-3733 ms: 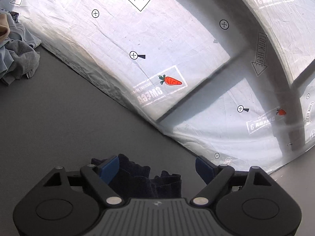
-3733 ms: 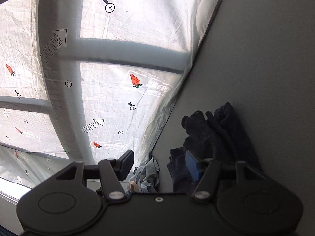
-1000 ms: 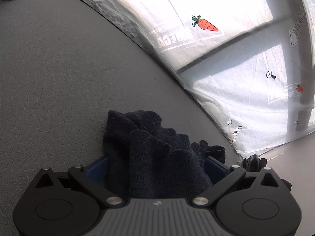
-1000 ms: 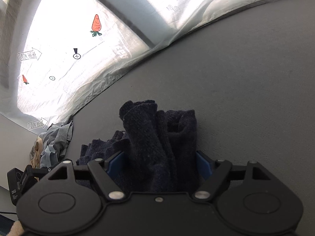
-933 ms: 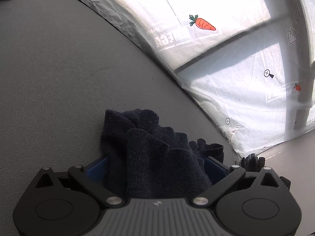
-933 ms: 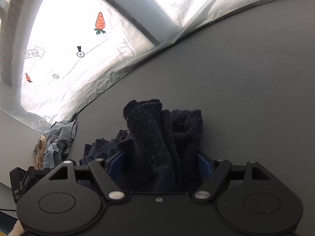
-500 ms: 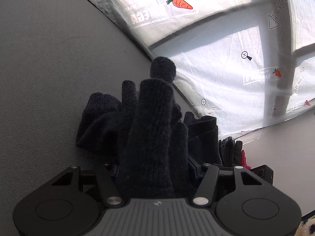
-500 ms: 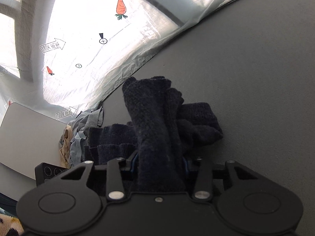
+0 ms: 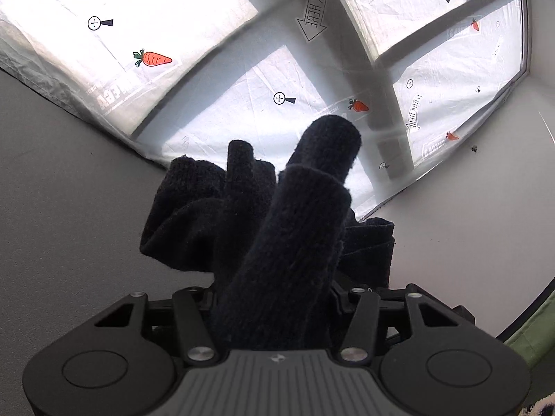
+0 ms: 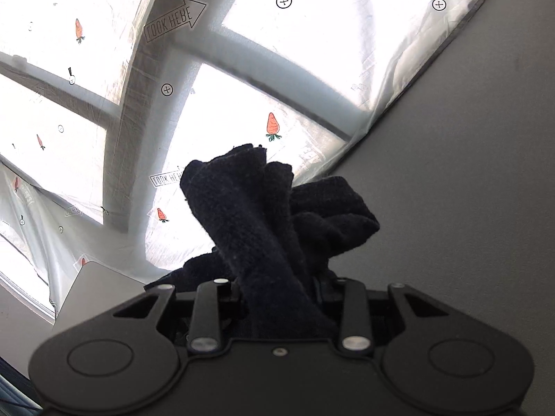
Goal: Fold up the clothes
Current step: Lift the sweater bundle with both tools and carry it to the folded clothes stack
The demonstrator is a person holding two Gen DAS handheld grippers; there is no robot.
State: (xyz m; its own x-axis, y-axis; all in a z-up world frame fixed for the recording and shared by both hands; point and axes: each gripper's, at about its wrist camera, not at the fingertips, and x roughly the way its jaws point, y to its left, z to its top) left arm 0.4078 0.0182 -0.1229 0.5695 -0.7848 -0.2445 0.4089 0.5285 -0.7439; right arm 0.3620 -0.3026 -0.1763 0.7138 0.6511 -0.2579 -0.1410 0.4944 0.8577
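Black knit gloves (image 9: 277, 242) bunched in both my grippers, left gripper (image 9: 274, 298) and right gripper (image 10: 281, 294) fingers clamped tight; I'd lift evenly, shake flat.

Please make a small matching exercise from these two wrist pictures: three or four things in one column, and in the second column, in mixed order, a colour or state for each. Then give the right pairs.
Things:
1. left gripper
2. carrot print
3. table surface
4. knit glove

Colour or state:
A. orange
B. plain grey
C. jaws shut on dark knit fabric
D. dark, with stubby fingers sticking up

Right pairs: 1-C, 2-A, 3-B, 4-D

The right gripper is likewise shut on dark knit fabric.
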